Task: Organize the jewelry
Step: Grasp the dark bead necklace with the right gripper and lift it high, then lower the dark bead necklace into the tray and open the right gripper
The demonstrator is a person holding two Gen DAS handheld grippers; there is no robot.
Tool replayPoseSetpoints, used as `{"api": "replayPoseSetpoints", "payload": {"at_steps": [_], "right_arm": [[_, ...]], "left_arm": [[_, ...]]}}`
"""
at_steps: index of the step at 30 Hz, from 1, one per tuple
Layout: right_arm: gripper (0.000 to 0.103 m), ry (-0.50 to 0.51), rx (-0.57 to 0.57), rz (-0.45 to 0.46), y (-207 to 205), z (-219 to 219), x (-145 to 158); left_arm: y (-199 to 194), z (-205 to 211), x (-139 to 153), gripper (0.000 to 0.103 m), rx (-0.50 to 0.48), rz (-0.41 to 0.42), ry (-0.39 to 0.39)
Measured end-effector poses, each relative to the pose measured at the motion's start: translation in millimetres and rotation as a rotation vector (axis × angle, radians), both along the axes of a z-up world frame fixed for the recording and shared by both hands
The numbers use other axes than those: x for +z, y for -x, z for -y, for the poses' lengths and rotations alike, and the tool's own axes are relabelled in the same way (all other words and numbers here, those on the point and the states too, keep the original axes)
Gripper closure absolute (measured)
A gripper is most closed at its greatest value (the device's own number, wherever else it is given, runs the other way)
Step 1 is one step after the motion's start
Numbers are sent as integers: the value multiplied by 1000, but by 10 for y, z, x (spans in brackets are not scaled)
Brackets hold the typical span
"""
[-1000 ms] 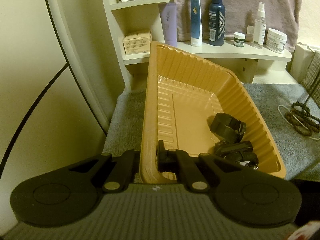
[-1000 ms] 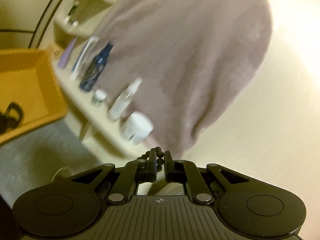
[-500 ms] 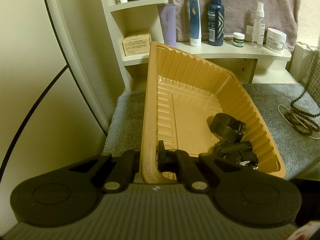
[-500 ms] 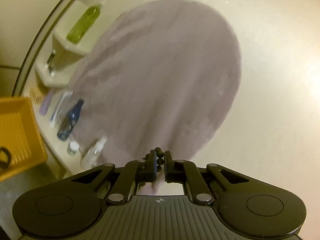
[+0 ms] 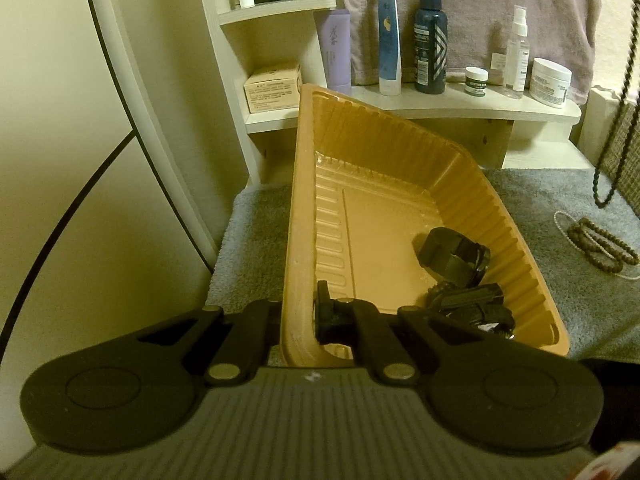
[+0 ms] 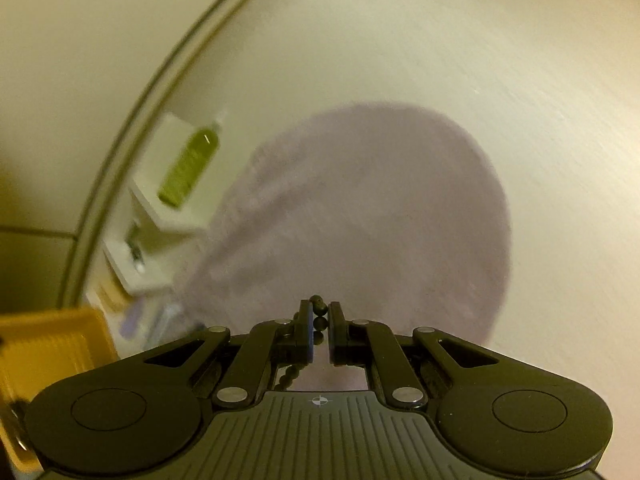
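Observation:
My left gripper [image 5: 299, 316] is shut on the near left wall of an orange plastic tray [image 5: 304, 208], which tilts up on the grey mat. Dark watches or bracelets [image 5: 456, 258] lie in the tray's near right corner. My right gripper [image 6: 320, 322] is shut on a dark bead necklace [image 6: 319, 312] and points upward at the wall. In the left wrist view the necklace [image 5: 624, 92] hangs in a long loop at the far right, above the mat. A brown bead bracelet [image 5: 604, 244] and a thin white strand lie on the mat at the right.
A white shelf [image 5: 460, 106] behind the tray holds bottles, tubes and jars, with a mauve towel [image 5: 480, 12] hanging behind. A small box [image 5: 274, 88] sits on a lower shelf. A curved white panel [image 5: 132, 92] stands at the left. The tray's corner [image 6: 52, 348] shows blurred at the right wrist view's left.
My right gripper has risen and tilted upward with the bead necklace, lifting it off the mat so that it hangs free. The left gripper and tray have stayed still.

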State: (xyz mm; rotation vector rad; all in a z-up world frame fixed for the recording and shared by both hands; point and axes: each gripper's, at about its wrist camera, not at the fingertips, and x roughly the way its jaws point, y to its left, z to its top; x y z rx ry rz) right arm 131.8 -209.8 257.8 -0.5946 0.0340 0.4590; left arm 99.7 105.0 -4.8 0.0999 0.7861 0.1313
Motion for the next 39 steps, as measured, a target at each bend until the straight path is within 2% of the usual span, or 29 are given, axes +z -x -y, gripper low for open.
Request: {"api": "replayPoseSetpoints", "payload": {"at_steps": [9,14,17,29,34,39], "right_arm": [[96,-68,176,-39,-76,-549,197],[96,-46,251,-68,-90,-870,132],[96,-28,295,-125,-151,-1050,41],[96,151,441,-393,-424,-1641,-664],[96,207,438,-480,-521,-1732,-1070],[96,219,415,-568,-655,-1750,-1446]], "left_arm": [[5,-1,7,100,-4,1,3],[6,-13,8,100,-5,0,8],[2,-24,6,100,-5,-2,10],[-7,-36,10,100,-3,-4,16],[-7,-37,10,100,-2,-4,18],[-6,-39,10,100,-3,-4,18]]}}
